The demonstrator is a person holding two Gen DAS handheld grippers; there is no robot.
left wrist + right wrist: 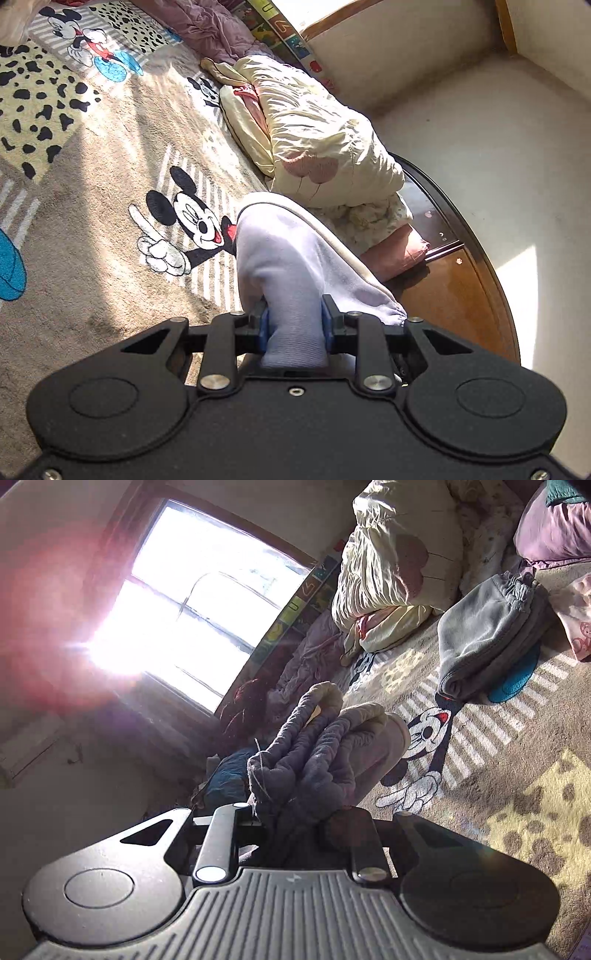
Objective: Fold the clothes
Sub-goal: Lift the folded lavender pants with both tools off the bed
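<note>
My left gripper (294,325) is shut on a pale lavender garment (291,258) with a cream lining and an elastic cuff; the cloth bulges up between the blue pads and hangs over the Mickey Mouse blanket (110,221). My right gripper (295,823) is shut on the bunched elastic waistband of the same lavender and cream garment (325,746), held above the blanket (480,775). Its fingertips are hidden under the cloth. A folded grey garment (487,635) with an elastic waist lies on the blanket at the upper right of the right wrist view.
A rumpled cream quilt (314,133) lies along the bed's far edge, also in the right wrist view (391,561). A purple cover (207,26) lies behind it. A wooden bed frame (454,291) and white floor are at right. A bright window (207,602) is opposite.
</note>
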